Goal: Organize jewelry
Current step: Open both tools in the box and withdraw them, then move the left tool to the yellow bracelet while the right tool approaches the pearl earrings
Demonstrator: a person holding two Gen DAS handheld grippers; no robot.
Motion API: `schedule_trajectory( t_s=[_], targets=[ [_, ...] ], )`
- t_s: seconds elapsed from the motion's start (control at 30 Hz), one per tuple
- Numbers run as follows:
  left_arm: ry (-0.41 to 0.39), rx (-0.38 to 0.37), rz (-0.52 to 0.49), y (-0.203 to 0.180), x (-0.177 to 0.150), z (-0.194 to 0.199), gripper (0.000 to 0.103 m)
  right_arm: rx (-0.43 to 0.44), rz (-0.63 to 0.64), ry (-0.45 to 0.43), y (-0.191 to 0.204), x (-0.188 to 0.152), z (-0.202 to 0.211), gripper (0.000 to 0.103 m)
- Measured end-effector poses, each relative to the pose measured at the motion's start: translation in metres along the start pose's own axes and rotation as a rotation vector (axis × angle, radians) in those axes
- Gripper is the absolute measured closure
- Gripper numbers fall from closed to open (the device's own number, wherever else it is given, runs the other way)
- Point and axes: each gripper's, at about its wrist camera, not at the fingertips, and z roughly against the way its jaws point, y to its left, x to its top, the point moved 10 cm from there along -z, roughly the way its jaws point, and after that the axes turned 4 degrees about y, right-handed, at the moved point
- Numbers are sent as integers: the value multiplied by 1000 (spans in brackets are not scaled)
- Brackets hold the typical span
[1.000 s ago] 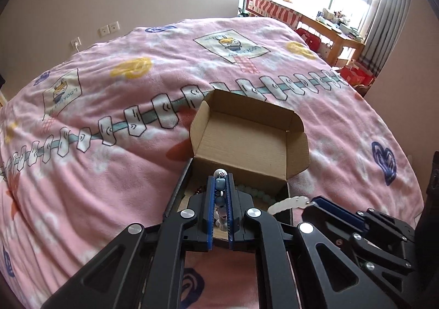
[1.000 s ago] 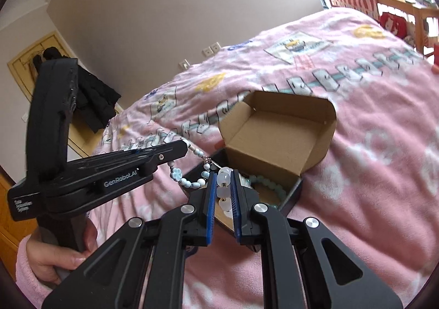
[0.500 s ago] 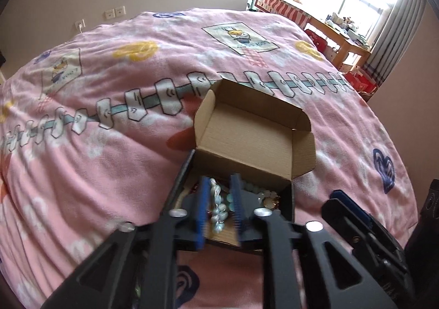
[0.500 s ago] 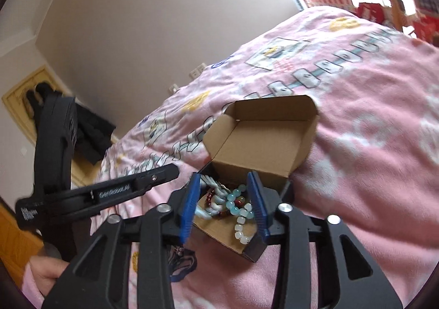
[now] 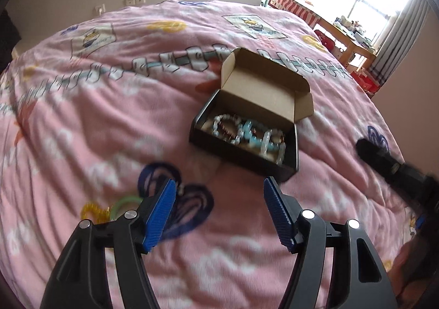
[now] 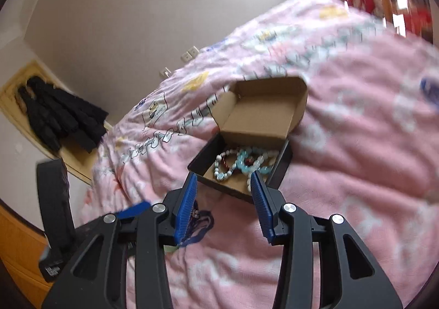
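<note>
A small black box (image 5: 236,155) with an open brown cardboard lid (image 5: 263,84) sits on the pink bedspread. Several bead bracelets (image 5: 247,130), white, pale blue and dark red, lie inside it; they also show in the right wrist view (image 6: 241,162). My left gripper (image 5: 218,188) is open and empty, held back from the box's near side. My right gripper (image 6: 223,180) is open and empty, just in front of the box (image 6: 203,180). A yellow ring (image 5: 92,210) and a green ring (image 5: 123,203) lie on the bedspread by my left gripper's left finger.
The pink patterned bedspread (image 5: 109,117) fills both views. The right gripper's body (image 5: 392,163) shows at the right of the left wrist view. A desk (image 5: 343,31) stands by the window at the far right. A black coat (image 6: 60,114) hangs at the left.
Both grippers let go of their bracelets, which now lie in the box. Both opened wide and pulled back from the box.
</note>
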Motion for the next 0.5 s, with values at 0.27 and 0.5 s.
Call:
schedule_trajectory(
  t_s=[0.27, 0.5],
  targets=[
    [-47, -75, 145, 29, -16, 13, 31, 117, 90, -33, 31, -17, 23, 61],
    [-49, 119, 154, 77, -23, 28, 31, 207, 109, 75, 53, -56, -11, 56]
  ],
)
